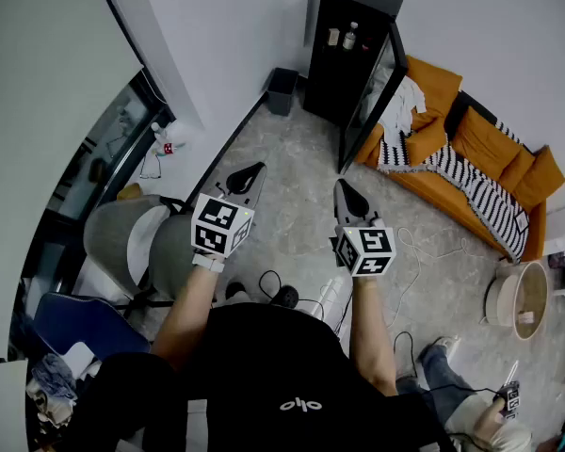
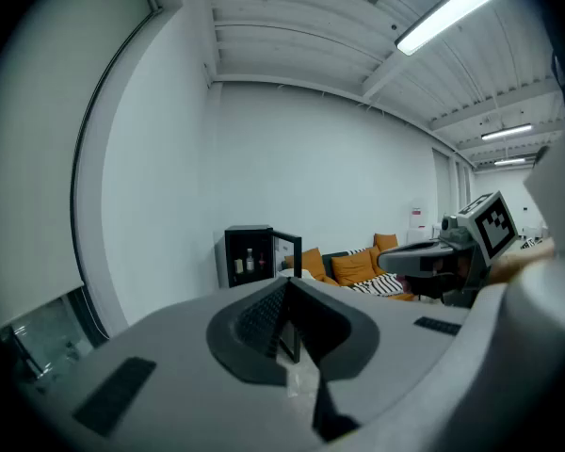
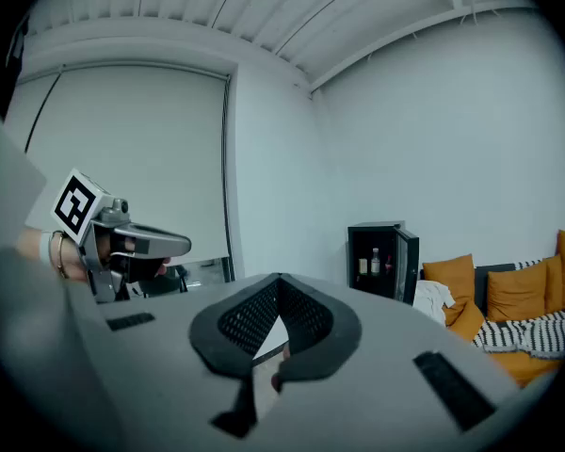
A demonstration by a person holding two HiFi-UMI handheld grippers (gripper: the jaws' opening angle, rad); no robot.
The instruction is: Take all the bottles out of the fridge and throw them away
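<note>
Left tool [image 1: 248,173] and right tool [image 1: 347,194] are held out side by side in front of the person, tips aimed across the floor [image 1: 292,158] toward the fridge [image 1: 344,50]. Each tool's jaws are pressed together with nothing between them.

The fridge is a small black cabinet against the white wall, well apart from both tools. Its glass door [image 1: 369,102] is swung wide open. A few bottles [image 1: 350,36] stand upright on a shelf near the top of the fridge, none of them touched by either tool.

Just beside the fridge, on the side away from the door, a small dark bin [image 1: 281,90] sits against the wall. On the door side an orange sofa [image 1: 485,144] runs away from the fridge, with a white cloth [image 1: 405,97] at the end nearest the door and a striped blanket [image 1: 471,185] draped further along. Well away from the fridge, past the sofa's far end, a round basket [image 1: 525,299] rests on the floor.
</note>
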